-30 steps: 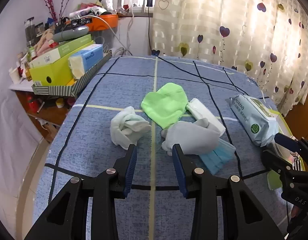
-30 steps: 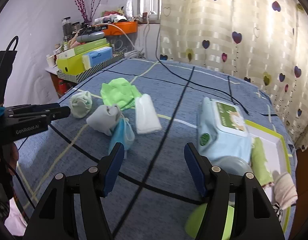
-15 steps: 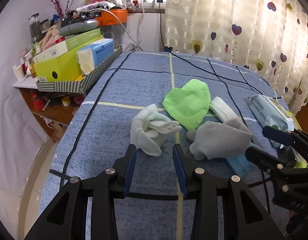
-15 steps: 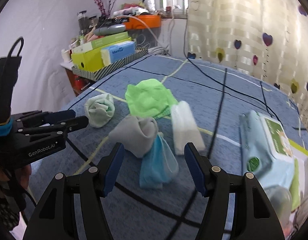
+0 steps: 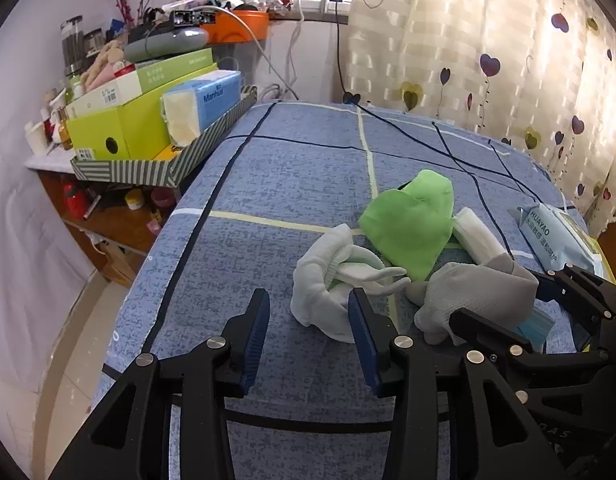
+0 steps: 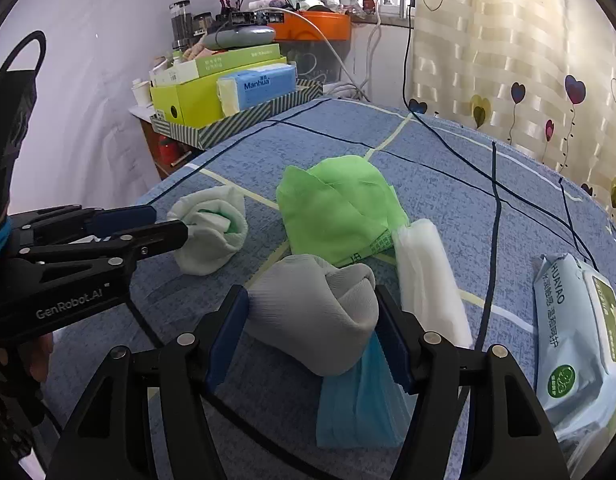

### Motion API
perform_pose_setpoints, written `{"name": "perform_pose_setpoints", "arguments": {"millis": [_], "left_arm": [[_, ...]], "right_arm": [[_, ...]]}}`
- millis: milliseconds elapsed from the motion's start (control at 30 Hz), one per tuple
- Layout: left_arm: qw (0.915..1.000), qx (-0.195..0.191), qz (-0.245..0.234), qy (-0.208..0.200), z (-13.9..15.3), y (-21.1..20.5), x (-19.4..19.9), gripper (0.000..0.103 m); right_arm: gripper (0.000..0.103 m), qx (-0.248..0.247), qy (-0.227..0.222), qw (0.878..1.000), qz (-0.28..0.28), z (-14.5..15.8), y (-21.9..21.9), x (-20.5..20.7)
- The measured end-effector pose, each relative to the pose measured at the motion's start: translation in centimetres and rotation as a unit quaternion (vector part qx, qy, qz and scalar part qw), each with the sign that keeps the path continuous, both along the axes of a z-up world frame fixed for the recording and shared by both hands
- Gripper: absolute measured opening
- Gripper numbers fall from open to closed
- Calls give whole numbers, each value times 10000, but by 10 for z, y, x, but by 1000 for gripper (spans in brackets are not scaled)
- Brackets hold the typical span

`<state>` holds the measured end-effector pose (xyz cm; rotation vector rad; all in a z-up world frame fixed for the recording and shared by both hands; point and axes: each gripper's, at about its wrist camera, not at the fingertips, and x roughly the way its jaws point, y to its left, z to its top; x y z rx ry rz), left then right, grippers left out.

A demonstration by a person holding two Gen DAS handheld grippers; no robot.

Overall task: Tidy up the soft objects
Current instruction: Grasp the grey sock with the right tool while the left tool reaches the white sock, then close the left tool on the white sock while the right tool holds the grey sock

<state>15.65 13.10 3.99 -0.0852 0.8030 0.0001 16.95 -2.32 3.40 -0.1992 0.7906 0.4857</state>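
Note:
Soft things lie on the blue checked bed: a pale mint rolled sock [image 5: 327, 284] [image 6: 210, 236], a grey rolled sock [image 5: 475, 292] [image 6: 319, 312], a bright green cloth [image 5: 411, 224] [image 6: 335, 208], a white folded cloth [image 5: 477, 236] [image 6: 427, 280] and a light blue bag [image 6: 355, 396]. My left gripper [image 5: 308, 322] is open, its jaws just short of the mint sock. My right gripper [image 6: 311, 328] is open, its jaws on both sides of the grey sock.
A wet-wipes pack [image 5: 555, 240] [image 6: 579, 340] lies at the right. A striped tray [image 5: 168, 168] with a lime box and a tissue pack stands on a side table at the left. A black cable [image 5: 407, 128] runs across the bed. Heart-print curtains hang behind.
Both grippers have moved forward and left. The left now faces the mint sock instead of the gap between socks. The right has come up around the grey sock.

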Motion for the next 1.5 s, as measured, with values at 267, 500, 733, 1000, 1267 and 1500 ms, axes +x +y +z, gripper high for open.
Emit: {"name": "perform_pose_setpoints", "arguments": {"millis": [267, 500, 733, 1000, 1267, 1500], "left_arm": [[9998, -184, -22, 54, -3, 5, 4, 42], [9994, -330, -97, 103, -2, 4, 9, 42], [9982, -512, -263, 195, -4, -2, 15, 42], [9983, -408, -296, 291, -8, -10, 24, 42], [9977, -486, -413, 236, -3, -14, 27, 42], [9976, -433, -457, 281, -5, -19, 33, 42]], "right_arm": [[45, -186, -292, 9994, -68, 3, 3, -6], [34, 59, -384, 9992, -39, 12, -5, -14], [34, 323, -446, 9983, -213, 25, -19, -16], [34, 637, -310, 9962, -508, 30, -43, -18], [34, 929, -181, 9941, -536, 34, -54, -25], [34, 1033, -136, 9930, -550, 41, -66, -35]]}}
